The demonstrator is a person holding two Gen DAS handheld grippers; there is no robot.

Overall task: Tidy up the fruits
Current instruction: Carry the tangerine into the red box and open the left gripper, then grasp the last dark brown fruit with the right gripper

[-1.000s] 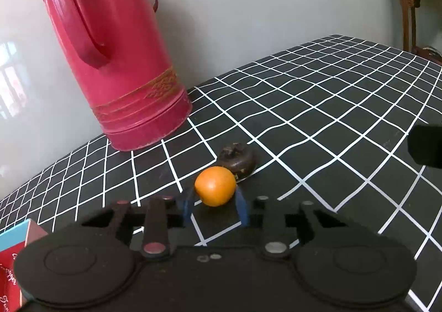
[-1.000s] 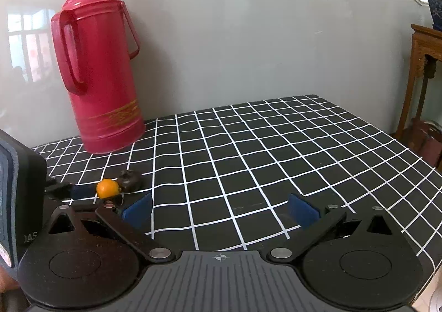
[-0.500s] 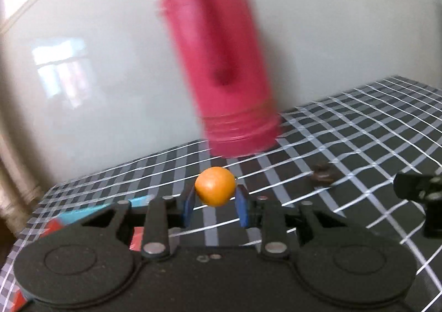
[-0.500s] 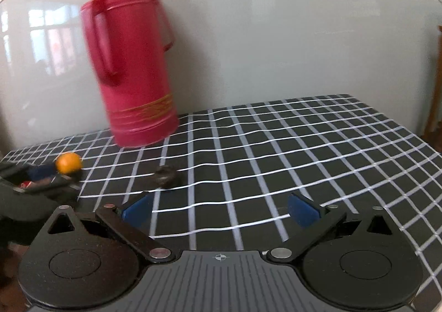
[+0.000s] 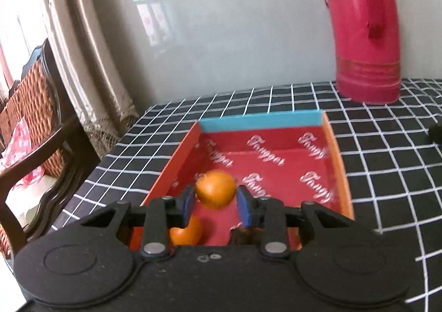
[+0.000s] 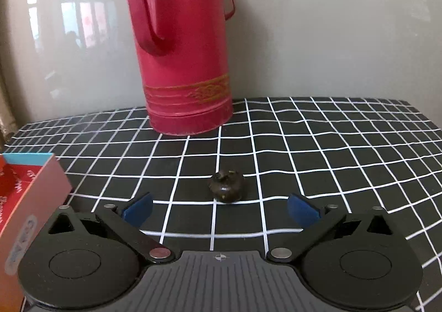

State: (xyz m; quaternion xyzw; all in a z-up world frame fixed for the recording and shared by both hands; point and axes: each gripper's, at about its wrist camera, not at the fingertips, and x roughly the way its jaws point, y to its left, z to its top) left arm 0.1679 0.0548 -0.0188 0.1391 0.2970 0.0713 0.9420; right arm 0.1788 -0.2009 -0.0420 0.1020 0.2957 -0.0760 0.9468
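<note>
Since a second ago the left gripper has swung away from the tall red metal thermos flask and now hangs over the open red cardboard box with the blue far wall. Its jaws are opening: the small round orange fruit sits between the blue pads, and a sliver of gap shows on the right side, so the grip looks released or nearly so. A second orange fruit already lies on the box floor, below and nearer the camera than the first.

Meanwhile the right gripper has closed in on the dark, wrinkled round fruit resting on the black-and-white checked tablecloth, in front of the flask and to the right of the box. Its jaws stand wide — nothing between them, the fruit just ahead.

So one fruit is being dropped into the box, and the dark one looks next in line — likely the last loose piece.
</note>
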